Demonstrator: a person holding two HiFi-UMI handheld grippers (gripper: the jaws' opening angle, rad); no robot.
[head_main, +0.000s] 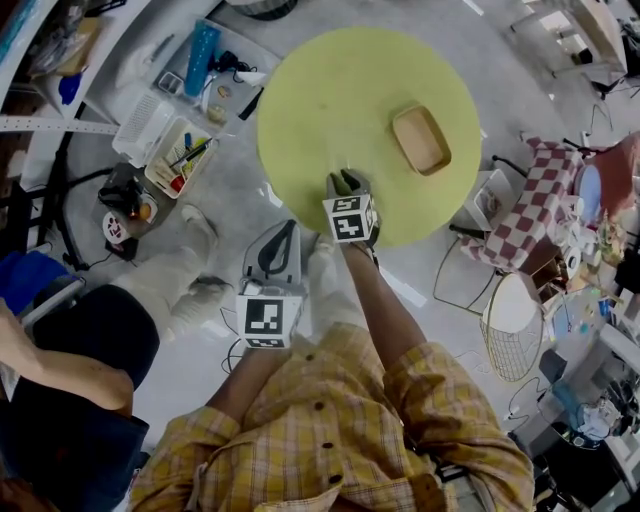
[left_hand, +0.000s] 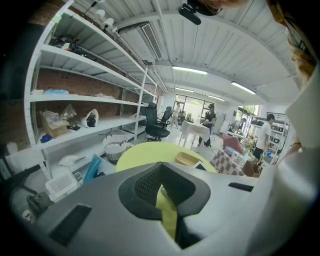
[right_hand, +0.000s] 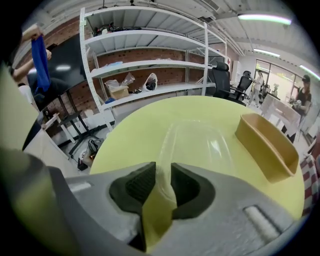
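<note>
Clear film (right_hand: 197, 142), thin and glossy, and my right gripper (right_hand: 162, 169) has it: jaws closed on its near edge, the plastic bunched into a soft upright fold between the pads. Ahead of the jaws the rest of it lies flat on the yellow table (right_hand: 135, 135), running straight away from me. It is so transparent that I read it mostly by its faint outline and a patch of glare towards its far end. It takes the table's colour wherever it lies, so the pinched fold looks yellow too. Ahead and to the right of the jaws sits a wooden tray (right_hand: 267, 145), apart from the film.

My judgement on the grip: this stuff looks slippery and flimsy, so the pinch wants to be firm and deep rather than on the very rim. Any pull should go slow and low along the tabletop, or the film may slide out of the pads or stretch. Watching the glare is the best way to tell whether it shifts.

My left gripper (left_hand: 161, 167) hangs short of the table, off to the left of the right one, jaws brought together at the tips. A yellowish sliver (left_hand: 168, 215) shows in the slit below them, and I cannot tell what it is
</note>
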